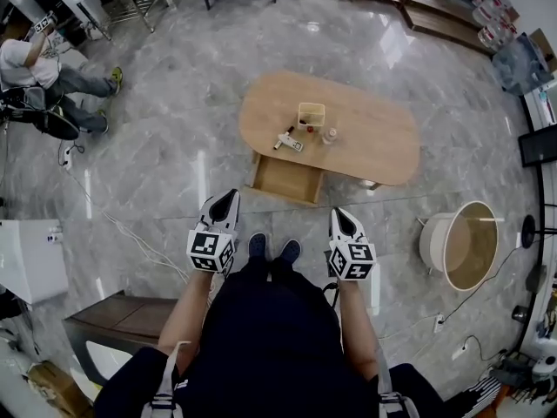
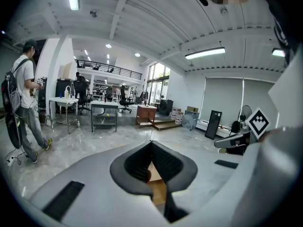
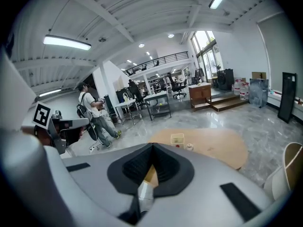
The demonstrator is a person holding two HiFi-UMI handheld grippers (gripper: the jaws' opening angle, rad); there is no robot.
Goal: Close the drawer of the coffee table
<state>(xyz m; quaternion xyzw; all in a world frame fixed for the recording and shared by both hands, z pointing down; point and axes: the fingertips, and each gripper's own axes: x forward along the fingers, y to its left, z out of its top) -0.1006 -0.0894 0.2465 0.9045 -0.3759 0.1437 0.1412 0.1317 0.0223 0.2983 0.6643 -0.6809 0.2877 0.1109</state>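
Observation:
An oval wooden coffee table [image 1: 374, 142] stands ahead of me on the grey floor. Its drawer [image 1: 285, 179] is pulled out toward me on the near side and looks empty. My left gripper [image 1: 228, 198] and right gripper [image 1: 338, 214] are held side by side in front of my body, a step short of the drawer, touching nothing. Both are shut with nothing between the jaws. In the right gripper view the table [image 3: 220, 148] lies just beyond the shut gripper [image 3: 152, 146]. In the left gripper view only a strip of wood shows behind the shut gripper [image 2: 151, 142].
On the tabletop sit a small open box [image 1: 311, 114], a white tool [image 1: 289, 142] and a little cup [image 1: 331, 134]. A round white tub [image 1: 461, 244] stands to the right. A dark bench [image 1: 113, 325] and a white cabinet [image 1: 30, 259] are at the left. A person [image 1: 35, 68] is far left.

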